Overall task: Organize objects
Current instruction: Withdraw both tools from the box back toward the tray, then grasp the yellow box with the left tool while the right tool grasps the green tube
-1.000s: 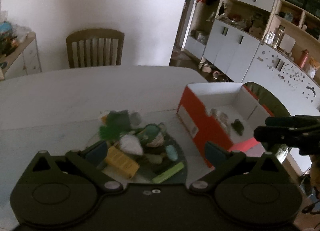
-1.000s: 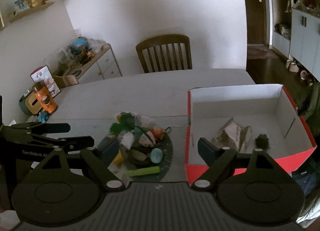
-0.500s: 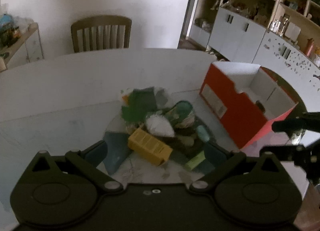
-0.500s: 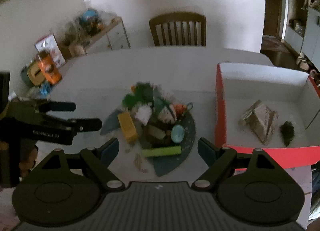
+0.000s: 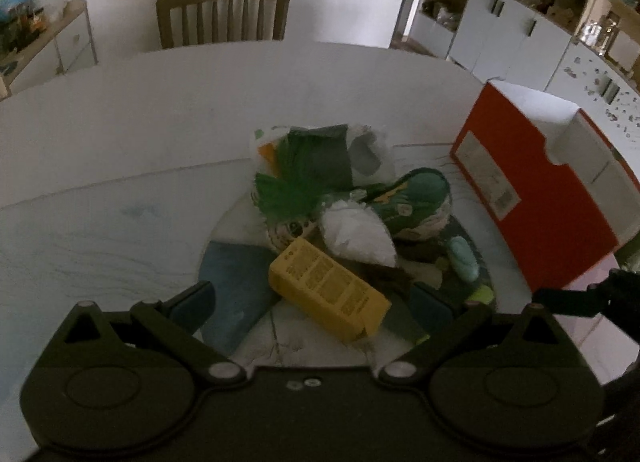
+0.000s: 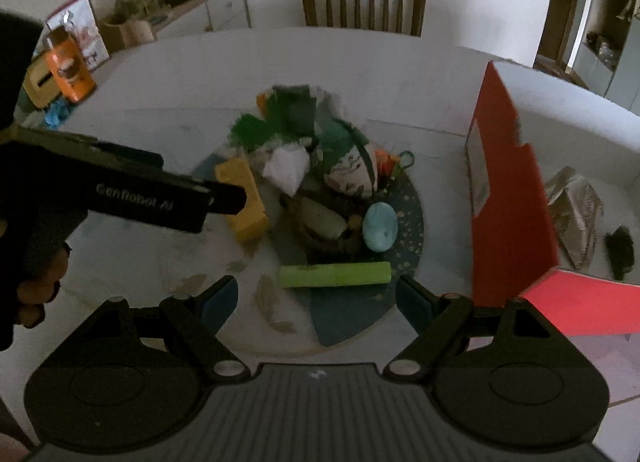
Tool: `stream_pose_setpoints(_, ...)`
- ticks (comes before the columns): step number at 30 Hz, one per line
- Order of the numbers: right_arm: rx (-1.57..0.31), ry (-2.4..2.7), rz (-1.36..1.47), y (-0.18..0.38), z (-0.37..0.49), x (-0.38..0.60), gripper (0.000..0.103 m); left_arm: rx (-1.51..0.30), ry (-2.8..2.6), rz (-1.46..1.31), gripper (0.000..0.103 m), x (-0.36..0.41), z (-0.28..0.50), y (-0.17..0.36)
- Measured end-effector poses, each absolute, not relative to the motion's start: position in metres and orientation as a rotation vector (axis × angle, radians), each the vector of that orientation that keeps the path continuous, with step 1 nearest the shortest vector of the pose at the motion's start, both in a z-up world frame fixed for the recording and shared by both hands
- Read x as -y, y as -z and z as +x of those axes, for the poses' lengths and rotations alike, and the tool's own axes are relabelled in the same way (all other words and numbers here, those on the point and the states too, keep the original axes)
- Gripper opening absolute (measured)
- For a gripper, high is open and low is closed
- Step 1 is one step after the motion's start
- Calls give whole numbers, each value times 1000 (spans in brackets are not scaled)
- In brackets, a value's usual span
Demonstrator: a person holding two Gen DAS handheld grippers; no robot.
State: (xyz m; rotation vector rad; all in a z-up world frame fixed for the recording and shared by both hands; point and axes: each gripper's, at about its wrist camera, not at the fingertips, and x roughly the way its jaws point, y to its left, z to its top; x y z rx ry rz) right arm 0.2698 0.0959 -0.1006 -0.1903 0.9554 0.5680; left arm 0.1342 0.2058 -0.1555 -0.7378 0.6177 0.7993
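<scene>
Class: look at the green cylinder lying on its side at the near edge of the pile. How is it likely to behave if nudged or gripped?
The green cylinder lies flat on its round side, so a sideways nudge would probably roll it. It looks straight and even, so it is likely fairly stiff. Nothing rests on it, so it should lift free easily.

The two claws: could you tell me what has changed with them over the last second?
Both came down toward the pile: the left claw now frames the yellow box, the right claw the green stick. Both stay open and empty. Pile and red box are unmoved.

Pile (image 6: 320,181) on table (image 6: 180,73), box (image 6: 516,197) right of it
</scene>
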Motion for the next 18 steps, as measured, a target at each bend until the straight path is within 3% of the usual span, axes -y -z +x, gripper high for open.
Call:
stream_pose_setpoints(13, -987, -543, -207, 124, 293, -103, 86, -662, -854, -822, 98, -222, 146, 175)
stream_pose_setpoints(18, -1000, -540, -202, 131, 299, -103, 86, -684, -863, -828, 87, -225, 149, 178)
